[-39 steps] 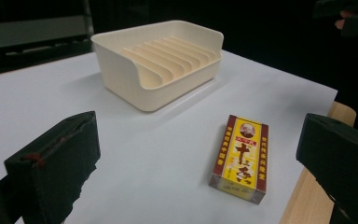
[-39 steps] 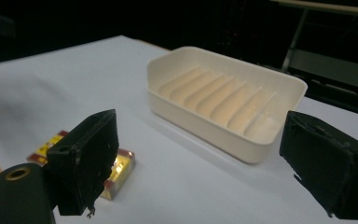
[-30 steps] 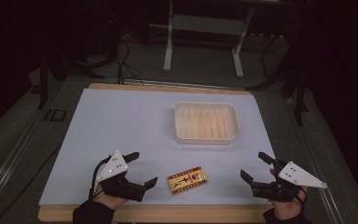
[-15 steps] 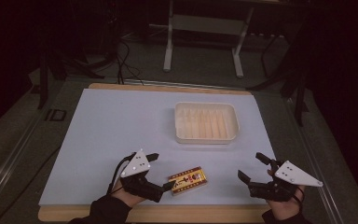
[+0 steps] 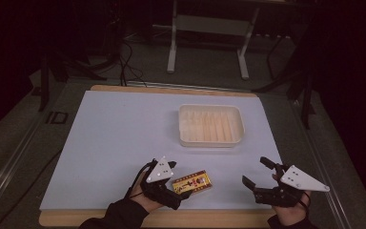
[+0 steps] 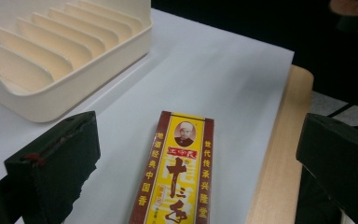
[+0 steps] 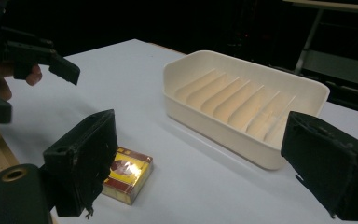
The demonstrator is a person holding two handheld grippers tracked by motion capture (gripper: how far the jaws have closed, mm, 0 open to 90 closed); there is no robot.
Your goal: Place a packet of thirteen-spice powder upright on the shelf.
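A: What has moved?
B: The left gripper [image 5: 177,190] has slid right, its spread jaws now on either side of the yellow box's [image 5: 192,182] near end, not gripping it.
A: And the rest?
B: The box lies flat near the table's [image 5: 109,129] front edge. The right gripper [image 5: 257,171] hovers released, apart. A ribbed white tray [image 5: 211,125] sits behind
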